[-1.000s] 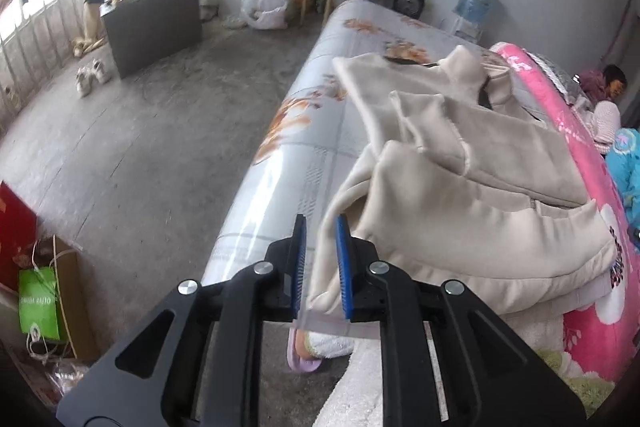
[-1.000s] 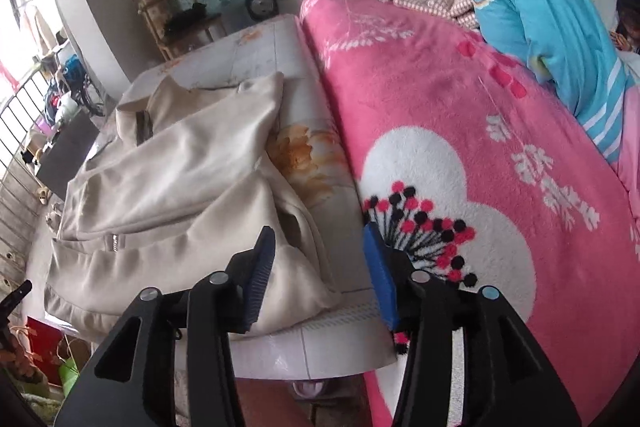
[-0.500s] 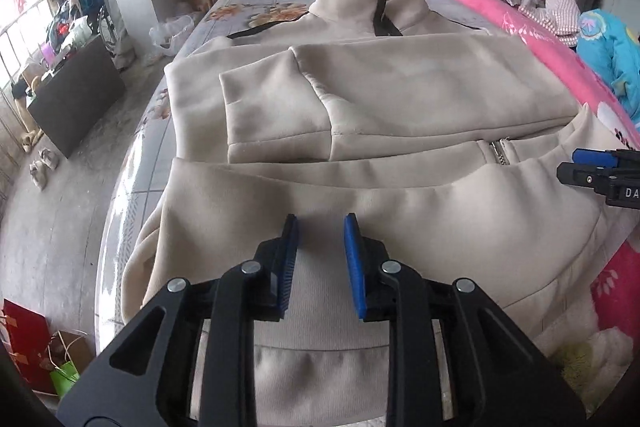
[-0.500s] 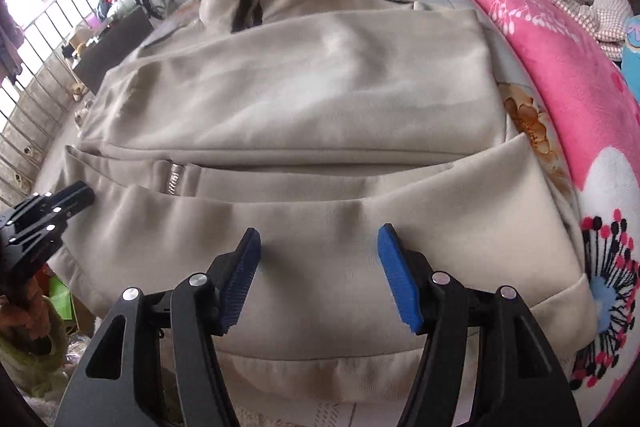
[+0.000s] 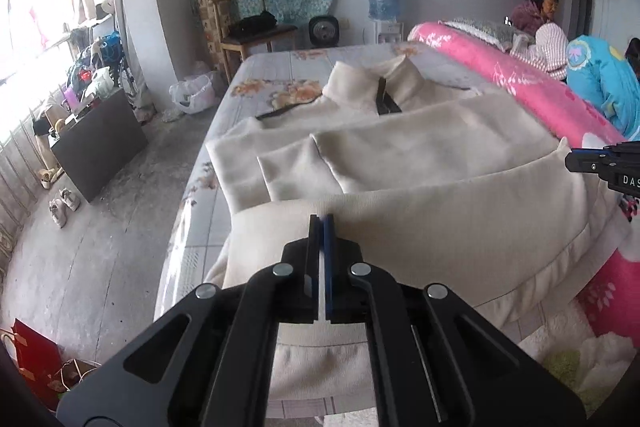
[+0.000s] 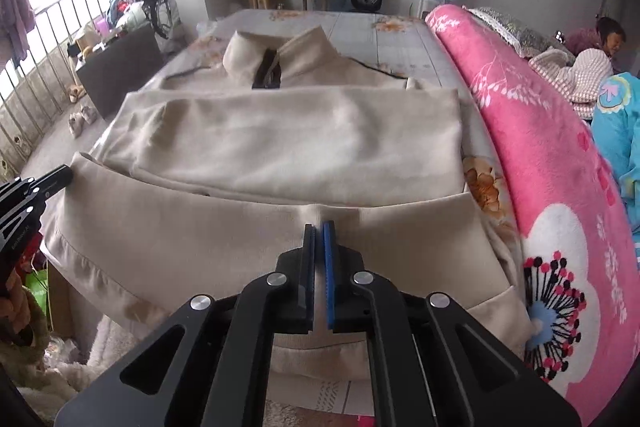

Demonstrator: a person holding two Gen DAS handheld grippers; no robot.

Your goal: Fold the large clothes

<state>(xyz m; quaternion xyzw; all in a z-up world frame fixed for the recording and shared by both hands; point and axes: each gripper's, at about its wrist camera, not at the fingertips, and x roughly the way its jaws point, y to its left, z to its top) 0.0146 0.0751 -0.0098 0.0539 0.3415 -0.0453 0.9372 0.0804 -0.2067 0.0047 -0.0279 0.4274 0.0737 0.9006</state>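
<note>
A beige jacket (image 5: 420, 147) lies on the bed with its collar at the far end and its sleeves folded across the chest. My left gripper (image 5: 322, 219) is closing tight on the left side of the jacket's lower part, with pale fabric pinched between its pads. My right gripper (image 6: 319, 227) is closing the same way on the right side of the jacket (image 6: 300, 139), and the cloth puckers at its tips. The lower part stands up as a ridge between them. Each view catches the other gripper at its edge: the right gripper (image 5: 572, 159), the left gripper (image 6: 66, 175).
The bed sheet (image 5: 280, 67) is grey with flowers. A pink blanket (image 6: 540, 155) runs along the bed's right side, with a person (image 5: 540, 11) and a blue bundle (image 5: 600, 83) behind it. On the floor to the left stand a dark cabinet (image 5: 100, 143) and shoes (image 5: 64, 205).
Both grippers swung in from the bed's corners over the jacket's lower part and rolled level. Their jaws, open before, have closed on the fabric.
</note>
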